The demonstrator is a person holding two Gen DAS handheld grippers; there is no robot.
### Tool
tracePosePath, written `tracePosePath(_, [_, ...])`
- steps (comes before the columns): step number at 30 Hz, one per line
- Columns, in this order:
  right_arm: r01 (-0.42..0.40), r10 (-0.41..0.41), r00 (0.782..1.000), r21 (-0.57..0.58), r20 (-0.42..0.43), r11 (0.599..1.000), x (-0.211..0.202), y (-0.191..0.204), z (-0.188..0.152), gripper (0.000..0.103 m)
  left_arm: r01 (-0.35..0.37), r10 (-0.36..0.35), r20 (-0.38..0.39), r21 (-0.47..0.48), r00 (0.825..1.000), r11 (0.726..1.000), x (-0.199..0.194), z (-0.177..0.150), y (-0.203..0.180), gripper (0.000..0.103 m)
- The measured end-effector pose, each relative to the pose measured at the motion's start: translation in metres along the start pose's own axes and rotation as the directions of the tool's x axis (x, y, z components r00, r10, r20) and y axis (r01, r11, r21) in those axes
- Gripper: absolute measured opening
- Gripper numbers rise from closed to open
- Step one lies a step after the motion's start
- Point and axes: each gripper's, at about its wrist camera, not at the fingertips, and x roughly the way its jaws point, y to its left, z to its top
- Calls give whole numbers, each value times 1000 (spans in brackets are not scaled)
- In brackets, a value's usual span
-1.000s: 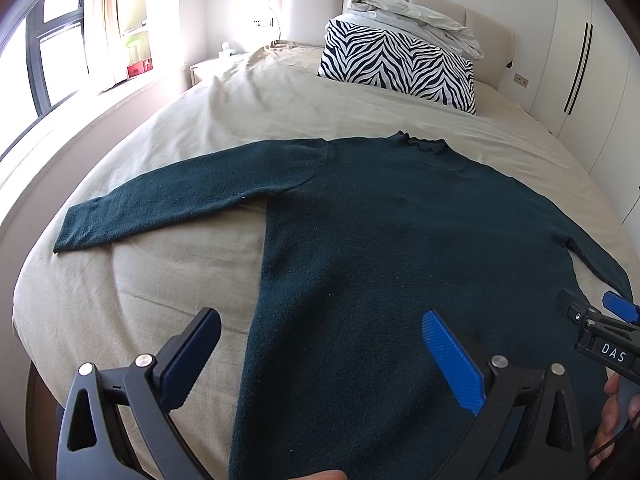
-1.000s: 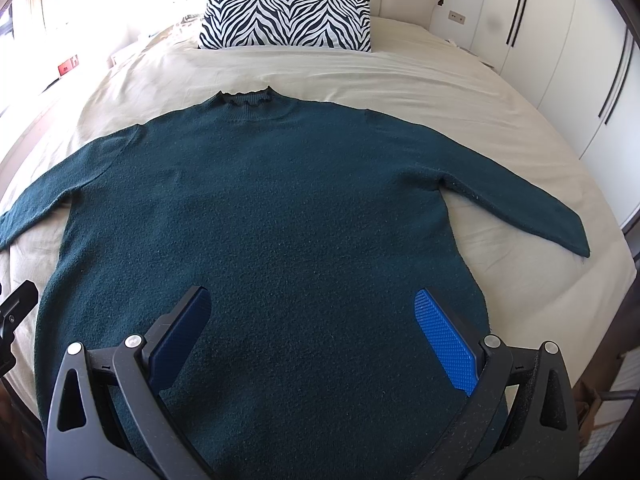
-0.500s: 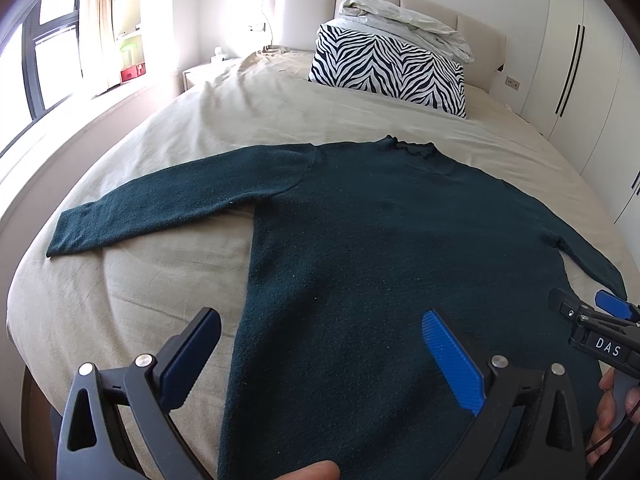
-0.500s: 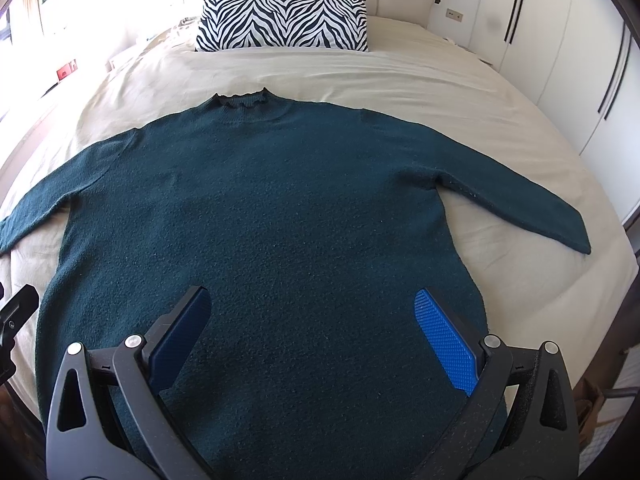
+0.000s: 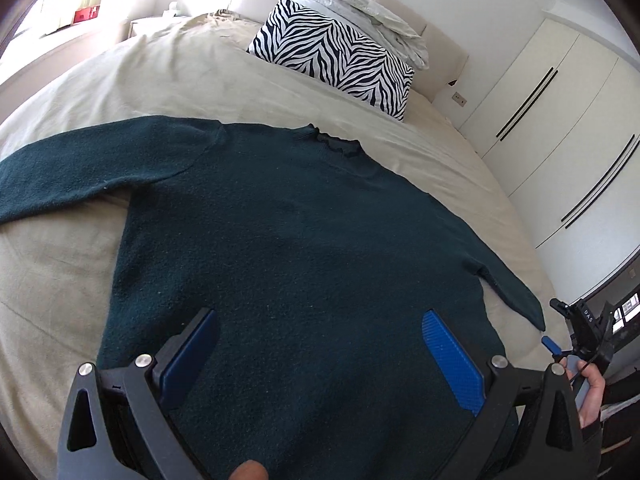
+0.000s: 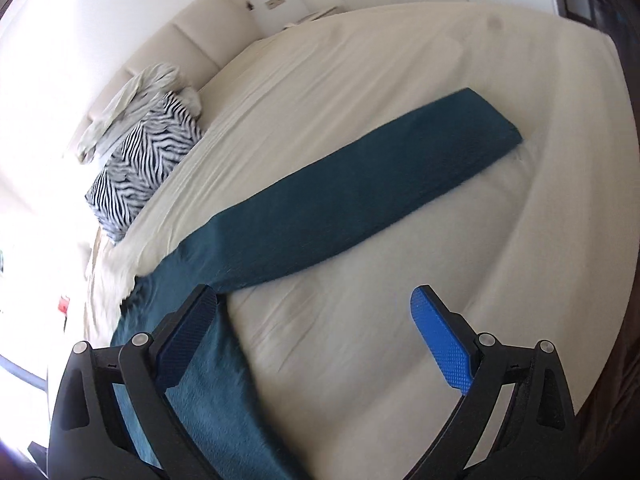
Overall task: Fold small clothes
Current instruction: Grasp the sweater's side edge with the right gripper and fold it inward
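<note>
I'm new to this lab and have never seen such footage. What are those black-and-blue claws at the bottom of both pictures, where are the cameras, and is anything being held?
There is no robot here. A person holds a handheld two-finger gripper in each hand, and each gripper carries a wide-angle camera looking forward along its fingers, so you see its own blue pads at the bottom. One picture comes from the left gripper, the other from the right gripper.

A dark green sweater lies flat on a bed, sleeves spread; a zebra pillow sits near the headboard. The right view is tilted and blurred and looks at one sleeve.

Nothing is held. Both grippers are open above the fabric; the right one's jaws have just been closing slightly, with nothing gripped between them.
</note>
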Motion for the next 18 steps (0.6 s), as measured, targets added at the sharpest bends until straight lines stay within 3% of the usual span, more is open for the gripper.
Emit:
tracePosePath(2, [-26, 28, 1000, 149, -12, 989, 14, -50, 24, 92, 25, -25, 1, -14, 1000, 1000, 11, 3, -7, 103])
tracePosePath(4, [-46, 53, 998, 269, -22, 962, 30, -90, 42, 84, 26, -26, -70, 2, 997, 1000, 28, 6, -18, 103])
tracePosePath(7, [-95, 97, 995, 335, 11, 937, 47, -124, 65, 83, -39, 35, -112, -36, 993, 999, 44, 9, -23, 103])
tracePosePath(11, [-154, 133, 988, 376, 81, 914, 65, -147, 95, 80, 41, -54, -130, -103, 990, 994, 67, 16, -19, 101])
tracePosePath(12, [-153, 129, 988, 390, 89, 908, 71, -153, 101, 73, 61, -77, -141, -118, 987, 991, 74, 16, -18, 100])
tracePosePath(14, [-149, 121, 988, 411, 95, 899, 82, -164, 119, 59, 87, -109, -152, -145, 982, 986, 84, 18, -14, 86])
tracePosePath(16, [-122, 96, 992, 416, 83, 901, 92, -172, 133, 30, 103, -132, -168, -170, 977, 980, 95, 23, -10, 74])
tracePosePath(18, [-100, 81, 995, 397, 64, 913, 100, -170, 146, 20, 127, -159, -176, -182, 971, 975, 102, 28, -8, 69])
